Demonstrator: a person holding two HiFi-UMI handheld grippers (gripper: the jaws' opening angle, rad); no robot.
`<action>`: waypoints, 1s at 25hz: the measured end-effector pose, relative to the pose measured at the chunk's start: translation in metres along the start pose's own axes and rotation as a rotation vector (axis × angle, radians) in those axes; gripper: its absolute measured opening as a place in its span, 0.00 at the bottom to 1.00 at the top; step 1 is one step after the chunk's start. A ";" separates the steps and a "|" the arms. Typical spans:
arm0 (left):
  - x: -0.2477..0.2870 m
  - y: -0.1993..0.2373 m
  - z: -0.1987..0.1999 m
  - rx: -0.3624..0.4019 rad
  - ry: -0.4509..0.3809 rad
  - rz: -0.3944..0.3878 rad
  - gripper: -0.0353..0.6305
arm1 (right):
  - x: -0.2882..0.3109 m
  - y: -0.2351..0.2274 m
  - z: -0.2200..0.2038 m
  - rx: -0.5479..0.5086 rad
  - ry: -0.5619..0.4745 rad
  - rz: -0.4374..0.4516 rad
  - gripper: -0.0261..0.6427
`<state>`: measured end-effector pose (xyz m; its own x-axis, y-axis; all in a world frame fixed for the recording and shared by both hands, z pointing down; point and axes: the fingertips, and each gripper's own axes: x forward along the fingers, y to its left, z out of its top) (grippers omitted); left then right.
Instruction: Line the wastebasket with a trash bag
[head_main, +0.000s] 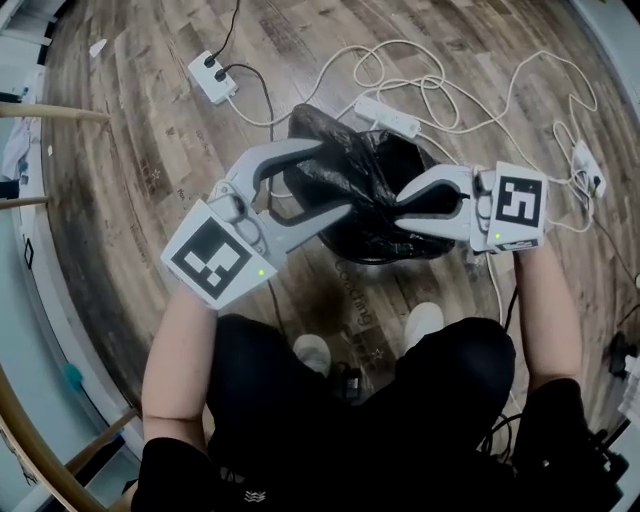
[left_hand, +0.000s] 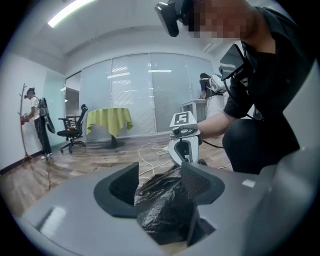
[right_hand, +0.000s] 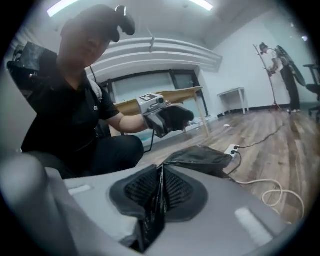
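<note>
My right gripper (head_main: 403, 210) is closed tight on a thin fold of the black trash bag (head_main: 355, 165), at the bag's right side. My left gripper (head_main: 332, 178) stands wide apart with crumpled bag film between its jaws, not clamped. The bag lies bunched over the wastebasket (head_main: 380, 256), which stands on the wooden floor (head_main: 130, 150) just ahead of my feet, with white cables (head_main: 440, 100) beyond it.

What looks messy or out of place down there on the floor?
The black trash bag sits bunched in a heap over the wastebasket, not spread inside it. White cables loop loosely across the floor behind it.
</note>
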<state>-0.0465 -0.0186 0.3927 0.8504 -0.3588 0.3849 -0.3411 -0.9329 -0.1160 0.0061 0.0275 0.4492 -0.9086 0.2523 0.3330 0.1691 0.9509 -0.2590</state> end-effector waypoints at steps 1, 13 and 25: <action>0.006 -0.005 0.002 0.009 -0.005 -0.044 0.48 | 0.002 0.009 0.003 -0.023 0.006 0.023 0.11; 0.055 -0.061 -0.010 0.229 0.101 -0.391 0.55 | -0.003 0.052 0.021 -0.126 0.026 0.132 0.11; 0.010 -0.070 -0.030 0.236 0.125 -0.266 0.06 | 0.003 0.053 0.018 -0.115 -0.036 0.078 0.11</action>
<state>-0.0259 0.0436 0.4320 0.8364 -0.1093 0.5372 -0.0004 -0.9800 -0.1988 0.0059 0.0752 0.4204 -0.9037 0.3216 0.2828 0.2806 0.9435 -0.1765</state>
